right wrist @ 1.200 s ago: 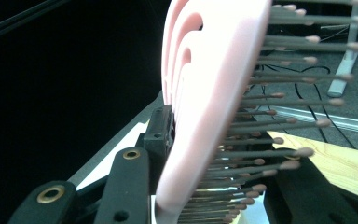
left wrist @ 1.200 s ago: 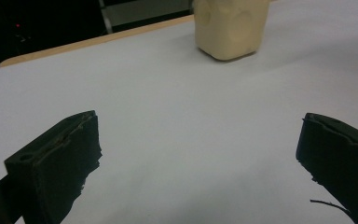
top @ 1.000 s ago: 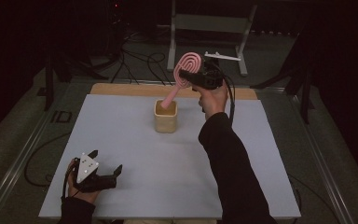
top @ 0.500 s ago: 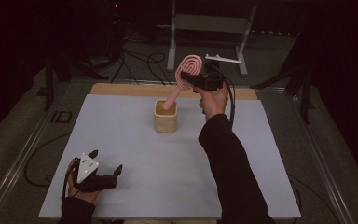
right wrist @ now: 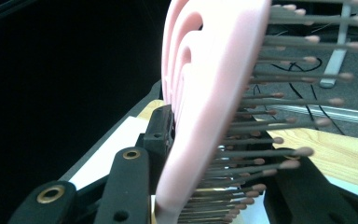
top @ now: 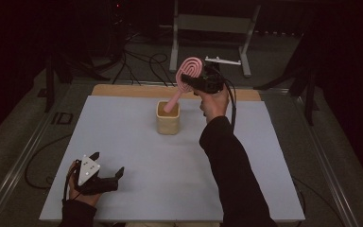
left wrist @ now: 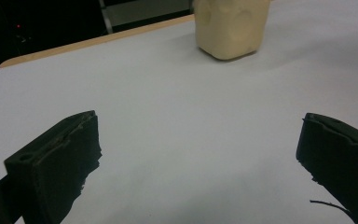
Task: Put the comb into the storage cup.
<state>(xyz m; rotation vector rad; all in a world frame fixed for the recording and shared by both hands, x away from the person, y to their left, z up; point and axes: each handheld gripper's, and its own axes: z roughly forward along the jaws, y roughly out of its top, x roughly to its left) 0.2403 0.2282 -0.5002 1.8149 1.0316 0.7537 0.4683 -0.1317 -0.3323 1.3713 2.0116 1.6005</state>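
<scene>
From the high view, the right gripper [top: 196, 81] is raised over the far half of the table, its jaws pinching the head of a pink brush [top: 187, 75]. The brush slants down and to the left, and its handle end dips into the open top of a beige cup [top: 168, 124] that stands upright near the table's far middle. The right gripper view shows what that one cannot: the brush head [right wrist: 214, 93] edge-on between the two black jaws, one jaw flat against its smooth back, the other on the bristle side, with rows of thin bristles tipped in small knobs sticking out to the right. The left gripper [top: 105, 173] rests low at the near left corner of the table, well apart from the cup, a grey plate on top of it. Its own view shows the jaws spread wide with bare table between them and the cup [left wrist: 230, 25] farther off. The table [top: 123, 142] carries a pale grey sheet, with a strip of bare wood [top: 123, 91] along its far edge. Beyond it the room is dark; cables [top: 142, 61] lie on the floor, and a grey metal stand [top: 212, 23] rises there.
</scene>
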